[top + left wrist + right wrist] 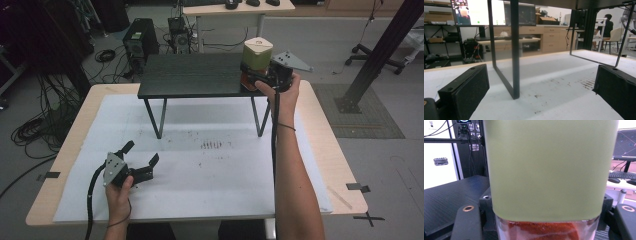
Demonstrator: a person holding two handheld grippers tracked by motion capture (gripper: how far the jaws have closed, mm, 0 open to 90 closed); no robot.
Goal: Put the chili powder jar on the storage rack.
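High view puts my right gripper [256,75] at about one o'clock, on the right end of the black shelf [190,75]. Its jaws are closed on a jar [256,62] with olive green lid and red content, which stands upright on this shelf. My left gripper [141,157] rests at about seven o'clock on the white sheet [225,175], jaws wide apart, holding nothing, well apart from the jar.

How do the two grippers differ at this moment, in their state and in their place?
The left gripper has its jaws wide open with nothing between them; the right gripper is shut on the jar. The left gripper is low, over the white sheet; the right gripper is up at the black shelf. A hand holds each.
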